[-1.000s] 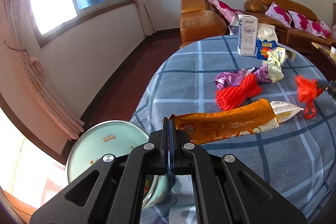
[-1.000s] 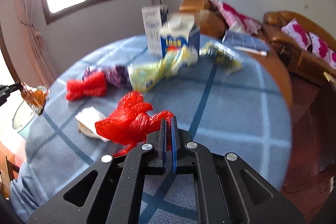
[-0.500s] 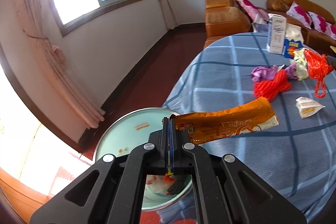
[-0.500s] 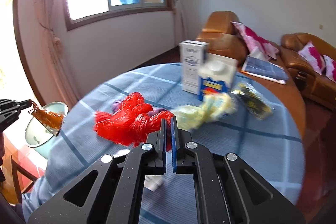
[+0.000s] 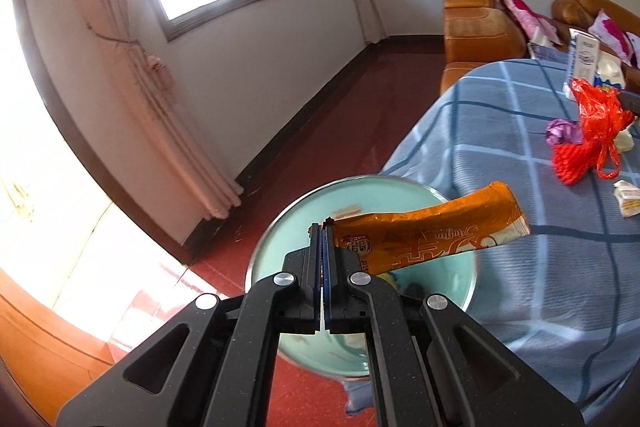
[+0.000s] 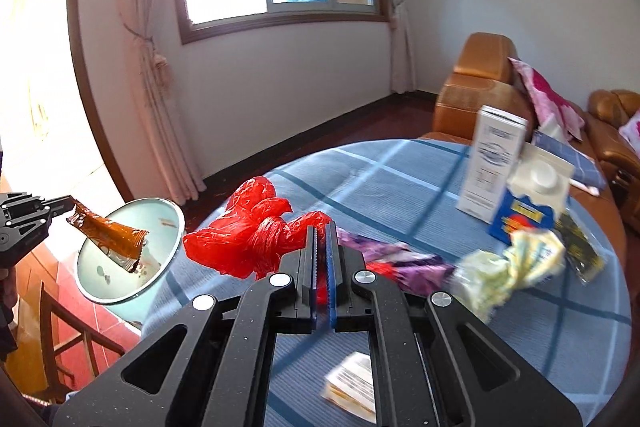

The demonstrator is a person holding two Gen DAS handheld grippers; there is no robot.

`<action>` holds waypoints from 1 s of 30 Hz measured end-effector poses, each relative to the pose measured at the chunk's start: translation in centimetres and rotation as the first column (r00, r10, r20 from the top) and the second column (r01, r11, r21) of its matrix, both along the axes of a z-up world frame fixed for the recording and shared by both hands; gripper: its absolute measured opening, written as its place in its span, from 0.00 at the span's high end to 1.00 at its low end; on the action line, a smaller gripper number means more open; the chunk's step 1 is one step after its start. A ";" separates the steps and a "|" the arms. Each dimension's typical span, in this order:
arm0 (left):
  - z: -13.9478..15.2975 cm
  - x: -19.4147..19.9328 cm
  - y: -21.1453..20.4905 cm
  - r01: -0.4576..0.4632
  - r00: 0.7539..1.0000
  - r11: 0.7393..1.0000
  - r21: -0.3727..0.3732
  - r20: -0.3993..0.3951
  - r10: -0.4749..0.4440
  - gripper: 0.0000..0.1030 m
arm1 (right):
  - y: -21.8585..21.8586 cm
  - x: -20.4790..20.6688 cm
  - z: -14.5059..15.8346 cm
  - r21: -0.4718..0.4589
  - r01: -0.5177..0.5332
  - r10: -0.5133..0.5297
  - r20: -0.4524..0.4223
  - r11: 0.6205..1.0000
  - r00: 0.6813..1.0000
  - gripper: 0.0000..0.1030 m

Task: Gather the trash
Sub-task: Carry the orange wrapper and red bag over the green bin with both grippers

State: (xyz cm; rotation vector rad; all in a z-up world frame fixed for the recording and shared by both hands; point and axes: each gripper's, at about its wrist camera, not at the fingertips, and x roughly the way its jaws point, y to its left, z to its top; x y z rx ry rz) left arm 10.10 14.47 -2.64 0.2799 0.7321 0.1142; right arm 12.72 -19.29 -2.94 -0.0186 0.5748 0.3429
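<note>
L gripper (image 5: pixel 322 227) is clamped on an orange wrapper (image 5: pixel 424 239) end, held over the teal bin (image 5: pixel 280 227) by the table (image 5: pixel 500 131) edge, while R gripper (image 6: pixel 320 227) pinches a red plastic bag (image 6: pixel 248 239) above the tablecloth, w/ blurry, prob. milk, cartons (image 6: pixel 520 195) farther back.

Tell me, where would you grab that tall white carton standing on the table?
Take the tall white carton across its narrow upper body, coming in level from the open table side on its left. It stands upright with flat sides, and the shorter blue carton crowds its right.
</note>
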 end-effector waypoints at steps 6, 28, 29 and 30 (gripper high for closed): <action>-0.2 -0.3 2.5 -0.059 0.998 0.998 0.005 -0.006 0.059 1.00 | 3.2 1.1 -0.1 -0.014 -0.055 0.055 0.001 0.998 0.998 0.96; -1.0 -0.9 6.7 -0.176 0.984 0.984 0.021 -0.012 0.176 1.00 | 10.8 2.8 -1.2 -0.072 -0.188 0.188 -0.010 0.979 0.982 0.96; -1.0 -0.9 6.9 -0.178 0.984 0.984 0.021 -0.014 0.179 1.00 | 11.1 2.9 -1.2 -0.074 -0.193 0.193 -0.012 0.978 0.981 0.96; -1.1 -0.9 7.0 -0.182 0.983 0.983 0.021 -0.016 0.182 1.00 | 11.3 2.9 -1.3 -0.076 -0.197 0.197 -0.015 0.977 0.980 0.96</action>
